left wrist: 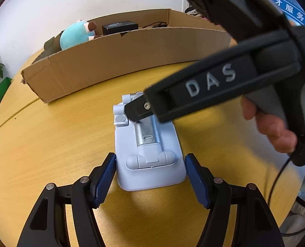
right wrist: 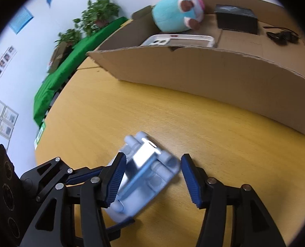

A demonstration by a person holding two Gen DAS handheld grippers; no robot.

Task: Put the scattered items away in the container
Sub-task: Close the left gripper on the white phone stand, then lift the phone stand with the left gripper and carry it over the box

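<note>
The pale blue folding phone stand (left wrist: pixel 150 154) lies flat on the yellow wooden table (left wrist: pixel 49 144), in the lower middle of the left wrist view, folded with its metal arm down against the base. It is outside the cardboard box (left wrist: pixel 115 61), whose long wall crosses the upper half of that view, so this item is not yet tidied.

The left gripper (left wrist: pixel 150 175) straddles the near end of the stand, fingers (left wrist: pixel 103 181) wide, one blue ribbed pad just beside each long edge. The left pad looks touching or nearly so; the right one stands clear, so nothing is clamped. That placement reads as lining up to pinch the stand across its width.

The right gripper (right wrist: pixel 150 177) reaches in from the right of the left wrist view, its tip over the far end of the stand. In its own view the stand (right wrist: pixel 144 175) sits blurred and tilted between its parted fingers (right wrist: pixel 190 181), close against the left pad, with a gap at the right one. It appears to hold nothing, perhaps only steadying the stand.

Inside the box, toward the top of the right wrist view, lie a turquoise plush toy (right wrist: pixel 173 13), a white phone case (right wrist: pixel 179 40), a small black box (right wrist: pixel 236 18) and a dark cable (right wrist: pixel 282 35).
</note>
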